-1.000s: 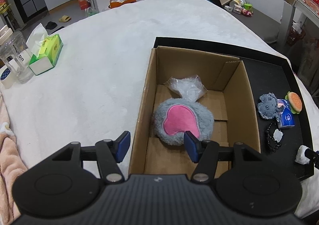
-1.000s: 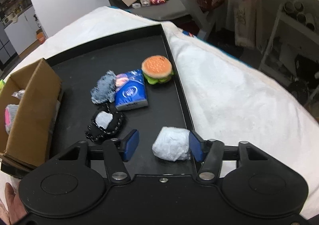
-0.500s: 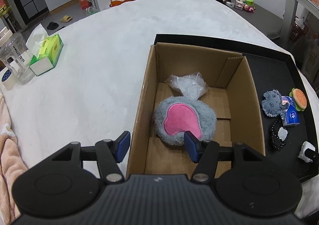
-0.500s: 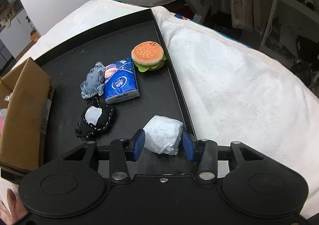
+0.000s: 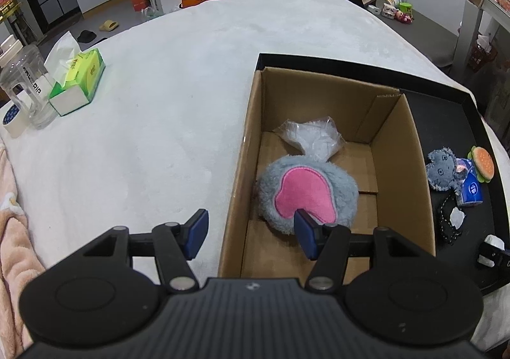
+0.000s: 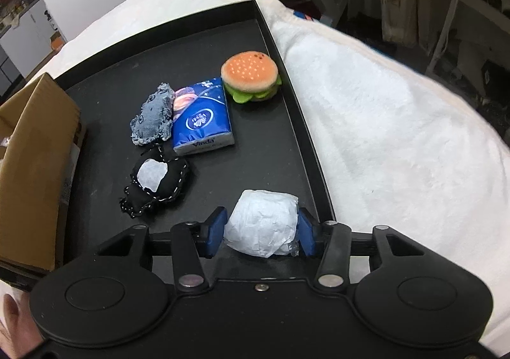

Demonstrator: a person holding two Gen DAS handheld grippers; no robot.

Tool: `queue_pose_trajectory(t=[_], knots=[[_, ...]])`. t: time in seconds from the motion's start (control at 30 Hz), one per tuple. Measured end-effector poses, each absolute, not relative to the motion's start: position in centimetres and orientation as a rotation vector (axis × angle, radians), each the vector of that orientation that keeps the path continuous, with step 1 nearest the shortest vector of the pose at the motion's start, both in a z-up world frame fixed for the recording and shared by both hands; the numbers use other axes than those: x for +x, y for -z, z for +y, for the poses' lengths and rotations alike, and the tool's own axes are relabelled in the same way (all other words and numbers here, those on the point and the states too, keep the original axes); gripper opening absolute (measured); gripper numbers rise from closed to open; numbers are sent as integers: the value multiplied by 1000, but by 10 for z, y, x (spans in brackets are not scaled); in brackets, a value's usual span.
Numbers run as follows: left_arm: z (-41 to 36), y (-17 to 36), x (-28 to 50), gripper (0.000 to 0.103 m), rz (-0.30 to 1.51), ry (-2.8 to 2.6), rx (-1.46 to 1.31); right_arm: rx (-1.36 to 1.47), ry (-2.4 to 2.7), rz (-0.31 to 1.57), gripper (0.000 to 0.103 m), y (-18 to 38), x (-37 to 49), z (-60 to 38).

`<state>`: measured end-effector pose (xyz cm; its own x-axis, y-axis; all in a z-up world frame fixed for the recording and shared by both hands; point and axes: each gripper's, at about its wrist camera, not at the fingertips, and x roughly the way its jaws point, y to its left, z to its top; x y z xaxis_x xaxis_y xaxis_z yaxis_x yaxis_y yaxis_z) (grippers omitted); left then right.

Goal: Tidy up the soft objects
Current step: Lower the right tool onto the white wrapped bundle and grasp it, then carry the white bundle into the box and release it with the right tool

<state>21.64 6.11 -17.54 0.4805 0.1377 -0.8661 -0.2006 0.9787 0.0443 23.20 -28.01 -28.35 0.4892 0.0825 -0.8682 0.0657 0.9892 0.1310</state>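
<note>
The white wrapped bundle is gripped between the blue pads of the right gripper, near the tray's right rim at its near end, presumably for transfer to the cardboard box. The box stands on the tray's left side and already holds a grey-and-pink plush and a clear bag. The left gripper is held wide open and empty, straddling the box's near left wall. The burger toy, tissue pack, grey plush and black pouch lie unsorted beside the box.
</note>
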Motion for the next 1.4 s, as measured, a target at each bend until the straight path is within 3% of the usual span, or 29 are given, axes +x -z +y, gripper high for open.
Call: queue_pose_trajectory(t=[0.7,1.4], knots=[[75,159,209,58,1026,-188,-104,124,-39,954,46,221,238,-266],[96,174,199,54,1027,-141,-171,41,-176,895,46,178,251,-188]])
